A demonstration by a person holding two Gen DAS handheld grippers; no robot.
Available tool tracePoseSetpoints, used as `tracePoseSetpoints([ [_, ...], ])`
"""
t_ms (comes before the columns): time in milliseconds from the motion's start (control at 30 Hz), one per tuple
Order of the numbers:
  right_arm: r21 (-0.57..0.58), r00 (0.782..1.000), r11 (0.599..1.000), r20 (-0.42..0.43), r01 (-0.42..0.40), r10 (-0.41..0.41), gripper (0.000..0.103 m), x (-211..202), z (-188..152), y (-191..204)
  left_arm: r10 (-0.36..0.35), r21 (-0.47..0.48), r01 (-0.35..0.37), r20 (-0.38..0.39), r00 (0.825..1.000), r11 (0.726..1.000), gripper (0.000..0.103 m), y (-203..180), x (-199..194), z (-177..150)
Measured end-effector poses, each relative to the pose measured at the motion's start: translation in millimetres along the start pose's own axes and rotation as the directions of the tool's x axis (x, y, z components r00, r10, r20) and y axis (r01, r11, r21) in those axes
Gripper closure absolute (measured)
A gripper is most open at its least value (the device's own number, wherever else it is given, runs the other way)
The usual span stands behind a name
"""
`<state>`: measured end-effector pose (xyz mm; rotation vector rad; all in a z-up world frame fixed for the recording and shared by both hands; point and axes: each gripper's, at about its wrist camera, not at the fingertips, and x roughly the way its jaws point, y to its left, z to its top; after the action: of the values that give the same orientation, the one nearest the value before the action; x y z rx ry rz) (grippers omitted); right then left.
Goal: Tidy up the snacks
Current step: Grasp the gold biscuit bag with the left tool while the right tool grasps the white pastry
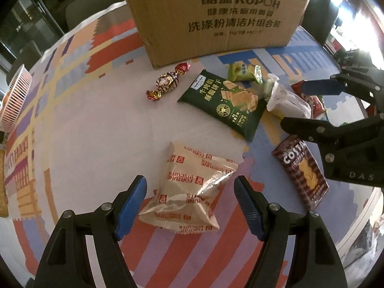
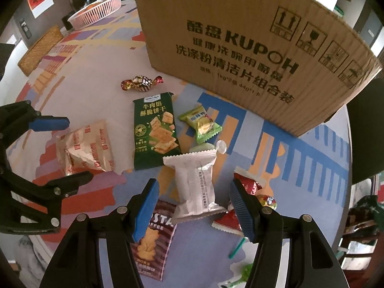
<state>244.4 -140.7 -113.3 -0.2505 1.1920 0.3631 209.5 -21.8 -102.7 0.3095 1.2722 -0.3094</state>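
Observation:
My left gripper [image 1: 190, 206] is open just above and around a beige biscuit packet [image 1: 189, 187], which also shows in the right wrist view [image 2: 86, 148]. My right gripper [image 2: 193, 206] is open over a white wrapped snack [image 2: 195, 184]. A dark green cracker bag [image 1: 223, 100] lies in the middle of the table. A brown Costa box [image 1: 303, 168] lies to its right. A foil-wrapped candy [image 1: 168, 81] and a light green packet [image 1: 244, 72] lie near the big cardboard box [image 1: 216, 16]. The right gripper shows in the left wrist view [image 1: 300, 104].
A red packet [image 2: 249, 187] and small sweets lie at my right fingertip. A pink slatted basket [image 2: 98, 12] and a woven mat [image 2: 40, 50] sit at the table's far left. The tablecloth [image 1: 96, 124] is patterned in colours. Dark chairs stand beyond the table's edge.

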Motion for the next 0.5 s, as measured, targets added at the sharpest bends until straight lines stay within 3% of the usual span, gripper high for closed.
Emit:
tracePoseSetpoints([
  [200, 0.000, 1.000, 1.000, -0.018, -0.014, 0.014, 0.048, 8, 0, 0, -0.033, -0.019, 0.033, -0.020, 0.999, 0.999, 0.041, 1, 10, 1],
  [267, -0.001, 1.000, 1.000, -0.020, -0.021, 0.021, 0.053, 10, 0, -1, -0.054, -0.033, 0.053, -0.030, 0.998, 0.998, 0.052, 4, 13, 3],
  [500, -0.004, 0.999, 0.999, -0.024, -0.041, 0.041, 0.069, 14, -1, 1, -0.091, -0.076, 0.090, -0.005, 0.996, 0.993, 0.059, 9, 10, 5],
])
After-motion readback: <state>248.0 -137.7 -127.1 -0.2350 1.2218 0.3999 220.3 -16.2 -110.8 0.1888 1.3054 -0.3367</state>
